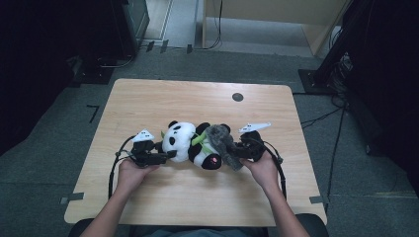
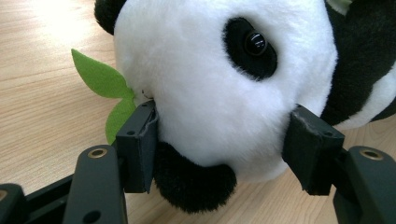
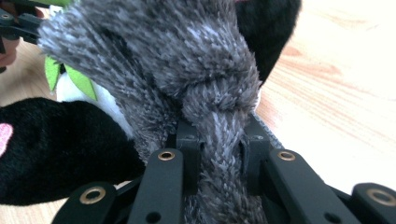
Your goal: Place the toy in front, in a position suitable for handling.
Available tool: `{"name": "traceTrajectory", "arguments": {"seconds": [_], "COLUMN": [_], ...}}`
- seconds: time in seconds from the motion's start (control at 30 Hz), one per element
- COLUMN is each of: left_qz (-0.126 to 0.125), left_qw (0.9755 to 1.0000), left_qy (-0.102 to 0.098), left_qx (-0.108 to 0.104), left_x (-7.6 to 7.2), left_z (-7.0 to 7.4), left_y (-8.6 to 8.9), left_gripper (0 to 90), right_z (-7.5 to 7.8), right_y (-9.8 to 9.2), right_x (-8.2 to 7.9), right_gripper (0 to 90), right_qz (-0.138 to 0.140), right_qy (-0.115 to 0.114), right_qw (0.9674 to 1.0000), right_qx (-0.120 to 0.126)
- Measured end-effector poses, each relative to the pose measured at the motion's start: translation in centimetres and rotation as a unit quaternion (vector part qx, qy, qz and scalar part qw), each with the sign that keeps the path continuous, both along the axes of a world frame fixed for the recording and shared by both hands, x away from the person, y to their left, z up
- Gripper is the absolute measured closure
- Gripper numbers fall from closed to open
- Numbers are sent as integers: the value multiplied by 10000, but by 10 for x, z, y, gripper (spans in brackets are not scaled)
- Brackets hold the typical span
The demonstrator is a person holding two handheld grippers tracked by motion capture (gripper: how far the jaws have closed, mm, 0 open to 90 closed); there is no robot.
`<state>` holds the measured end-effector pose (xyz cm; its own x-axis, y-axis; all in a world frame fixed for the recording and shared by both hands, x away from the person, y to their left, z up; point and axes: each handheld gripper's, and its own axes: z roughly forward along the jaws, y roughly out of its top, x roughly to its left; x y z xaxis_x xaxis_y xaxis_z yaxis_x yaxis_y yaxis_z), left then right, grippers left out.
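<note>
Left tool [image 1: 157, 157] clamps toy panda [image 1: 185, 140] by white head, near-left on worktop [image 1: 148, 98]. Right tool [image 1: 240, 149] pinches grey scarf [image 1: 222, 143] tight, draped over panda's body at mid-worktop. Far: dark round cap [image 1: 237, 97].

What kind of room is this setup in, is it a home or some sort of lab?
Most likely a lab or recording studio, not a home. A bare wooden table stands on grey carpet, cables trail over the floor, dark equipment stands flank it, and tape marks sit at the table's corners.
</note>
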<state>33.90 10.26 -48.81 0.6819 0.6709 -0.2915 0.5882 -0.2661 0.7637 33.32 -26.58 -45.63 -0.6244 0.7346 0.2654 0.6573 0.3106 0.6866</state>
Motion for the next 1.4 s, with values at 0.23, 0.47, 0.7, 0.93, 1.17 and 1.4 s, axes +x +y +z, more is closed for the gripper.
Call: {"name": "traceTrajectory", "arguments": {"seconds": [0.23, 0.47, 0.7, 0.93, 1.17, 1.4], "left_qz": [-12, -1, -11, 1, -1, 21], "left_qw": [10000, 9999, 9999, 9999, 9999, 9999], "left_qy": [21, 89, 91, 53, 43, -28], "left_qx": [-35, -97, -98, -131, -113, -129], "left_x": [1, 4, 5, 5, 4, 4], "left_z": [0, 0, 0, -1, -1, -1], "left_y": [1, 1, 2, 2, 2, 1], "left_gripper": [347, 347, 347, 347, 349, 347], "right_z": [-12, -21, -22, -8, 17, 61], "right_y": [-7, -14, -18, -39, -38, -18], "right_x": [2, 5, 8, 7, -2, -14], "right_gripper": [752, 750, 745, 752, 757, 745], "right_qz": [-73, -150, -250, -590, -560, -421], "right_qy": [189, 341, 342, 250, 83, -203], "right_qw": [9998, 9993, 9986, 9975, 9984, 9987], "right_qx": [-42, -100, -310, -312, 29, 207]}}
